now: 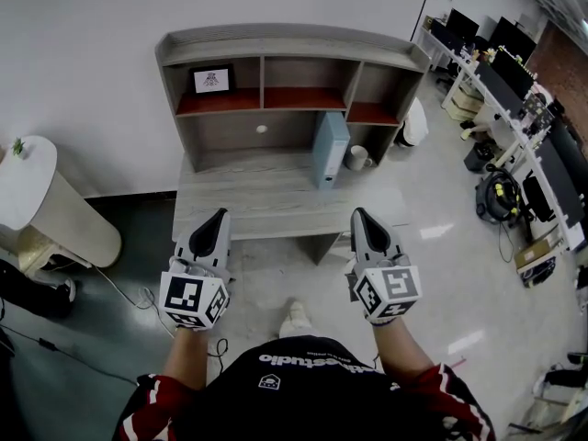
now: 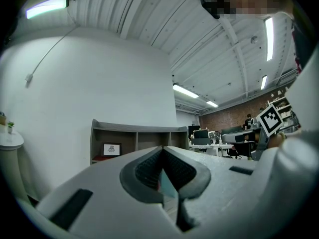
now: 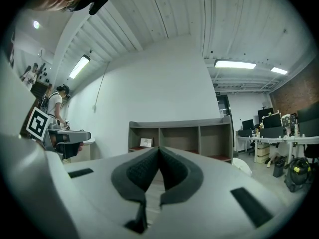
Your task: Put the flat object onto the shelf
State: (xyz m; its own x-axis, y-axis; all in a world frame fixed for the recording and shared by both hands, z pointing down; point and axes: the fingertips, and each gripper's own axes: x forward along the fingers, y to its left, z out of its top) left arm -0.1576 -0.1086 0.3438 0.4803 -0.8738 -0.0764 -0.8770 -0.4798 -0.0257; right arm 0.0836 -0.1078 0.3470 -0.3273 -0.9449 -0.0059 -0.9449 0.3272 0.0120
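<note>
A light blue flat file box [image 1: 329, 148] stands upright on the grey desk [image 1: 248, 200], leaning by a shelf upright. Above the desk rises the wooden shelf unit [image 1: 285, 39] with red boards; it also shows in the left gripper view [image 2: 134, 133] and the right gripper view [image 3: 179, 126]. My left gripper [image 1: 219, 215] hovers just short of the desk's front edge, its jaws together and empty [image 2: 162, 151]. A sliver of the blue box [image 2: 167, 189] shows through the gap below the tips. My right gripper [image 1: 358, 213] is level beside it, also shut and empty [image 3: 159, 149].
A small framed picture [image 1: 212, 80] sits in the shelf's left compartment and a white mug [image 1: 356, 157] stands by the blue box. A round white table [image 1: 28, 186] is at the left. Office desks with monitors [image 1: 501, 67] line the right side.
</note>
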